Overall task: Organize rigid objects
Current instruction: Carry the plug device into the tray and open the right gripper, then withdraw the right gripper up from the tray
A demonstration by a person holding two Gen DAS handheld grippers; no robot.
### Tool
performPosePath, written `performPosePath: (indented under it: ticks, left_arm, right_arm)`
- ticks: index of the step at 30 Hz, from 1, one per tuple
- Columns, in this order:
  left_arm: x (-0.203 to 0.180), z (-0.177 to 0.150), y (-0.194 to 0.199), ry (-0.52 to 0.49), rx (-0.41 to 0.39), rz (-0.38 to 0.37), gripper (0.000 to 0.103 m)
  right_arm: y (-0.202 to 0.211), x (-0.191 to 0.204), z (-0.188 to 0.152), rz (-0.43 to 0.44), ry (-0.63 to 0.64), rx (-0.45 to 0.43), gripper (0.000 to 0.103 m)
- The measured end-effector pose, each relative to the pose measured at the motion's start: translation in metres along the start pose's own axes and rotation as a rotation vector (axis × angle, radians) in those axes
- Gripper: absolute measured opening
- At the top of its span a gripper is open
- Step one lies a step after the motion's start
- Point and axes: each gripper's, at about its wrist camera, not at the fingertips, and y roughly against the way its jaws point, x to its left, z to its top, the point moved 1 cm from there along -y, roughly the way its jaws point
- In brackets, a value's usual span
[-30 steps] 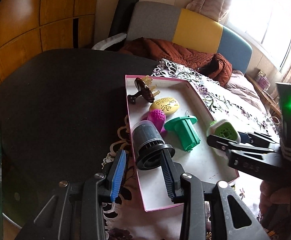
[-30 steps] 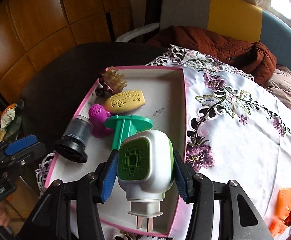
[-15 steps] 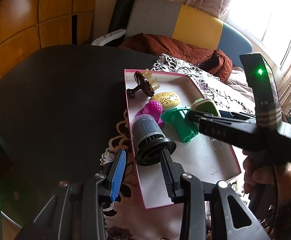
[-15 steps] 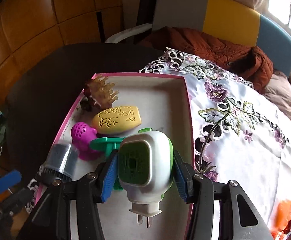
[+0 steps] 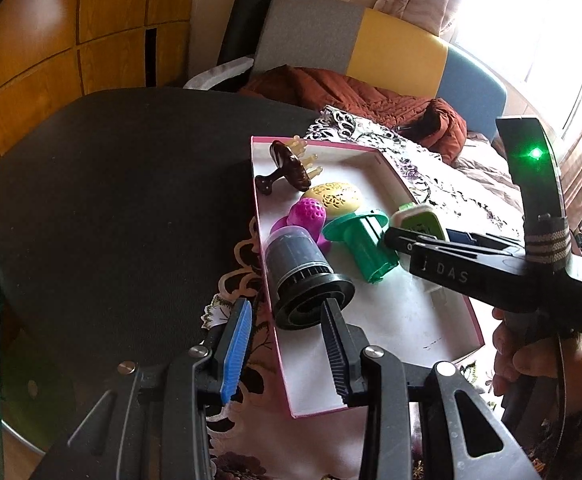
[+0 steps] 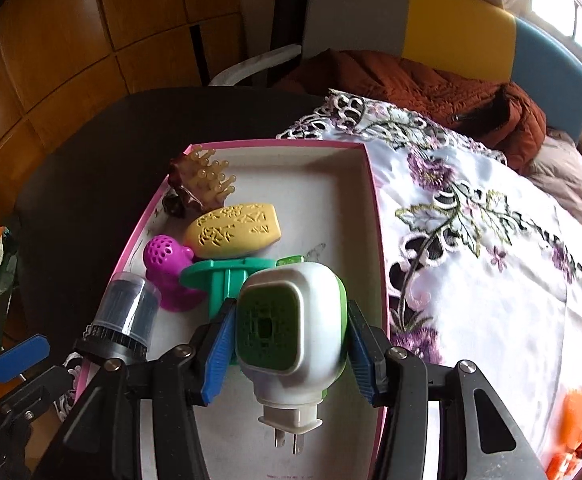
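Dark round surface (image 5: pixel 103 200), part-draped with a white floral cloth (image 6: pixel 491 264). On the cloth, a shallow pink-rimmed box (image 6: pixel 375 216), white inside. Along its left side, from the far end to the near: brown claw clip (image 6: pixel 199 184), yellow perforated oval (image 6: pixel 233 230), magenta perforated piece (image 6: pixel 167 264), green flanged part (image 5: pixel 365 246), and a dark cylinder with a black ring base (image 5: pixel 303 276) lying tilted by the near left wall. Right tongs (image 6: pixel 287 350) over the box's near half, clamped on a white-and-green plug-in unit (image 6: pixel 291 320), blue pads pressed to both its sides, prongs pointing down toward the camera, clear of the box floor. Left tongs (image 5: pixel 287 344) apart and empty, straddling the box's left wall, the inner finger just in front of the cylinder's ring base; contact impossible to tell.
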Motion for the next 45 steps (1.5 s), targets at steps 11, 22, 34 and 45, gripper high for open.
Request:
performPosePath:
  ticks: [11,22,34,45]
  left_arm:
    - [-0.005,-0.001,0.001,-0.017,-0.001,0.001,0.036]
    - [-0.004,-0.002,0.004,-0.013,-0.006,0.007,0.036]
    - [-0.008,-0.002,0.010,-0.035,-0.028,0.022,0.036]
    - [-0.019,0.000,0.018,-0.082,-0.060,0.033,0.036]
  right_arm:
    - [0.008,-0.004,-0.013,-0.017,0.013,-0.011,0.057]
    - [0.009,-0.003,-0.015,-0.011,0.002,-0.005,0.069]
    - [0.023,0.002,-0.017,-0.029,0.017,-0.046,0.082]
    - [0.057,-0.002,-0.021,-0.070,0.052,-0.126,0.090]
